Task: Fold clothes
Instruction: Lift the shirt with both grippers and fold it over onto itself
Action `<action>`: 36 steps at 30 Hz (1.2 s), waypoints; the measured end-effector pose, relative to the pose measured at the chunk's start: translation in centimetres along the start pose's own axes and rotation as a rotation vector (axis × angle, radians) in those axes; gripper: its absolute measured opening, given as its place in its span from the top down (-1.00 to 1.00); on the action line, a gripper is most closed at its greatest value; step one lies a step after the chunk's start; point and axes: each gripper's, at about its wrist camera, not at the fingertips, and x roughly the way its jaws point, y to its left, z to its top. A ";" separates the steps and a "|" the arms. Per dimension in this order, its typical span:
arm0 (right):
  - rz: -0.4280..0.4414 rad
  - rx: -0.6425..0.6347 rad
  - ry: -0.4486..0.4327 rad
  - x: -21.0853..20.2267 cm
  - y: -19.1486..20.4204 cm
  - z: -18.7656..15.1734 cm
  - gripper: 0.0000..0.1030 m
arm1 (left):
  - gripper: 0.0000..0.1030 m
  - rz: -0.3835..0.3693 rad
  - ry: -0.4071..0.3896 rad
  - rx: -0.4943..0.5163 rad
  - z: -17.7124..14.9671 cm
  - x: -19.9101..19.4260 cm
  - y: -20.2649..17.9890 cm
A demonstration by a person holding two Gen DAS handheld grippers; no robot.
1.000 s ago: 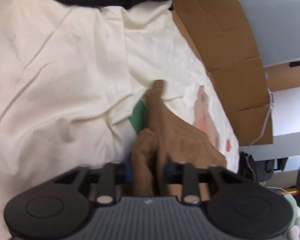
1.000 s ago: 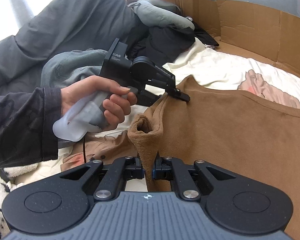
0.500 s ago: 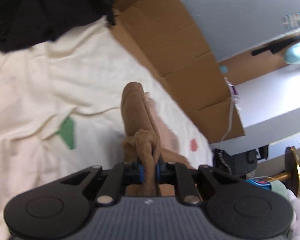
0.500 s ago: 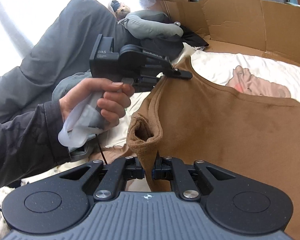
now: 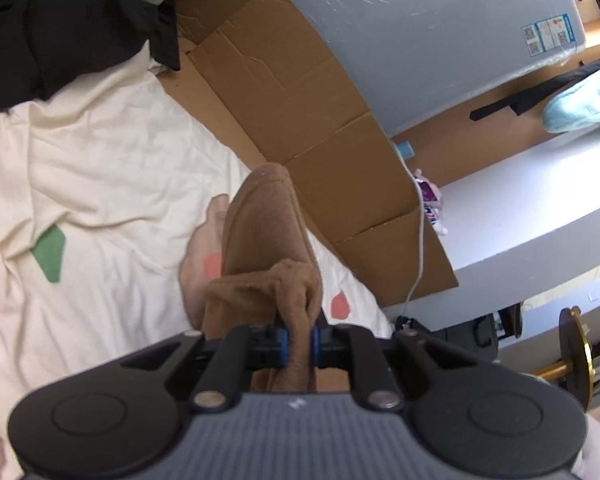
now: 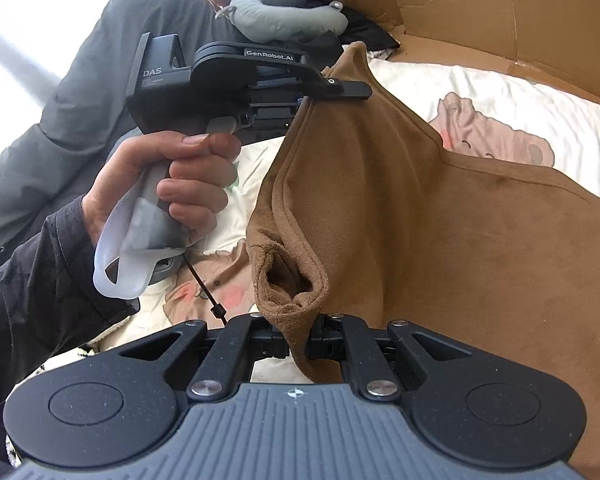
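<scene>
**Brown garment lifted by two corners above the bed**

Both grippers held a brown fleece garment [image 6: 440, 216] raised off a cream printed bedsheet [image 5: 100, 184], its far part trailing on the sheet beside a cardboard panel [image 5: 300, 92]. The left gripper [image 5: 298, 346] had its jaws closed tight on a bunched fold of the cloth; the right gripper [image 6: 298, 346] was likewise clamped, on fabric just below a cuff-like opening [image 6: 288, 280]. The person's left hand [image 6: 172, 184] squeezed the handle. To fold well, the held edge between the grippers probably needed drawing taut and level, so the cloth would settle flat without wrinkles, clear of the dark clothes [image 5: 60, 24] heaped at the far left.
</scene>
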 end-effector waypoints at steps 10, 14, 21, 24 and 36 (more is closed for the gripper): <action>0.085 0.042 -0.188 -3.5 -2.7 -5.1 0.92 | 0.78 0.047 0.017 0.029 -1.0 1.7 -2.6; 0.134 0.058 -0.241 -4.2 -3.9 -6.3 0.92 | 0.78 0.075 0.054 0.098 -1.9 3.0 -4.6; 0.134 0.100 -0.349 -6.2 -6.7 -8.0 0.92 | 0.78 0.107 0.073 0.123 -2.5 5.8 -8.1; 0.123 0.155 -0.389 -6.7 -8.0 -8.9 0.92 | 0.78 0.146 0.086 0.149 -3.2 7.8 -10.1; 0.101 0.353 -0.477 -10.4 -16.0 -14.1 0.91 | 0.78 0.247 0.133 0.273 -8.4 14.4 -16.9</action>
